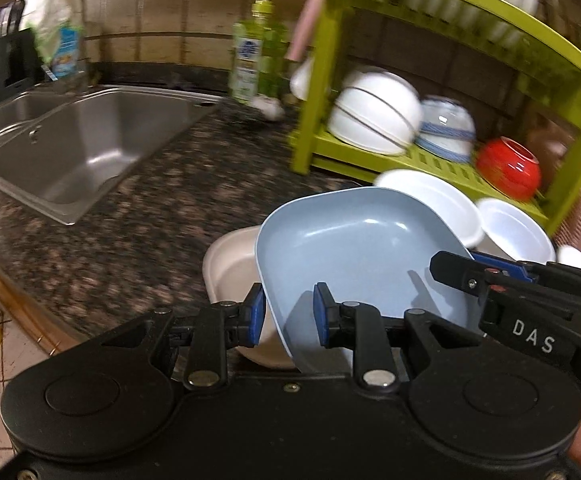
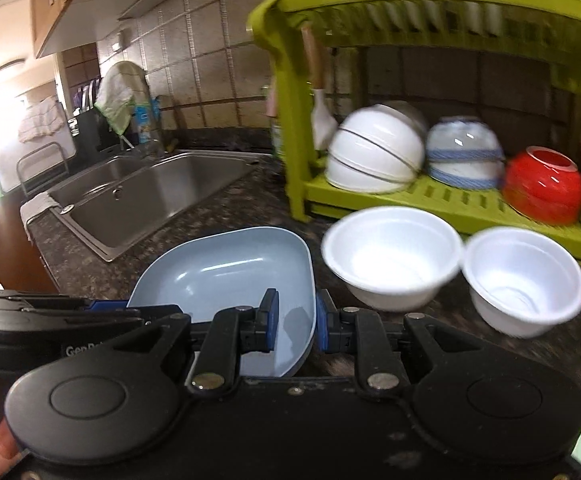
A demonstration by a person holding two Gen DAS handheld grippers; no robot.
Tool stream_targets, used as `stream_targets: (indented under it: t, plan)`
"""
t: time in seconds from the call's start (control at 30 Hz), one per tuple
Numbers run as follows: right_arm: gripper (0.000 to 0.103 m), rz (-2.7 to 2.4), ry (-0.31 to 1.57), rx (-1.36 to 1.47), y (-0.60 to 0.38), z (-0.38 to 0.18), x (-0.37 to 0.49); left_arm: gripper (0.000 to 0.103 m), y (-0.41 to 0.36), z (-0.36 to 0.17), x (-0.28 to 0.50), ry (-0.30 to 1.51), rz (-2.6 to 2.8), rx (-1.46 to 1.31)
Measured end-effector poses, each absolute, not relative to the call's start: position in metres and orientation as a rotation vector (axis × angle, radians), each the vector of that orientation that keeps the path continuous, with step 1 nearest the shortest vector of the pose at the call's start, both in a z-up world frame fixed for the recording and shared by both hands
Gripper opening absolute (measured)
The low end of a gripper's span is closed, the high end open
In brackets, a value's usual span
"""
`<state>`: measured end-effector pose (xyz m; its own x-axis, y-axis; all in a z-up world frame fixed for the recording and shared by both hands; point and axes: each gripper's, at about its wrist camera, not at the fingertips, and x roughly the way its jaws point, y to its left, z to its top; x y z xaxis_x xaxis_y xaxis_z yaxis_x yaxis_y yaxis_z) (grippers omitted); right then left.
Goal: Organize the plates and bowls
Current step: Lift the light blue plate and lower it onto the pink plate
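Both my grippers clamp the blue plate (image 1: 354, 248): left gripper (image 1: 289, 312) near rim | right gripper (image 2: 296, 320) opposite rim | cream dish (image 1: 230, 272) underneath | green rack (image 2: 450, 204) behind

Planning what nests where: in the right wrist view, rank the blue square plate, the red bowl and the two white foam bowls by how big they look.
1. Blue square plate, but it is nearest the camera, so unsure.
2. and 3. The two white foam bowls, left and right, look alike.
4. Red bowl, farther back on the green rack.
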<state>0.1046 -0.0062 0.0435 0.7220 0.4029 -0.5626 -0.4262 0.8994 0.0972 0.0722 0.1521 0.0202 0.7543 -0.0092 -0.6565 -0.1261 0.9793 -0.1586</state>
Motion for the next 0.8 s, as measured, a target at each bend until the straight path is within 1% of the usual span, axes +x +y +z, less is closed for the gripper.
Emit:
stream_targets:
  t: [0.4, 0.8]
  plan:
    - [0.022, 0.460, 0.629, -0.073, 0.024, 0.025, 0.127, 0.033, 0.182, 0.007, 0.093, 0.741, 0.124, -0.251]
    - [0.021, 0.435, 0.663, -0.095, 0.027, 0.012, 0.135, 0.033, 0.177, -0.004, 0.106, 0.761, 0.134, -0.219]
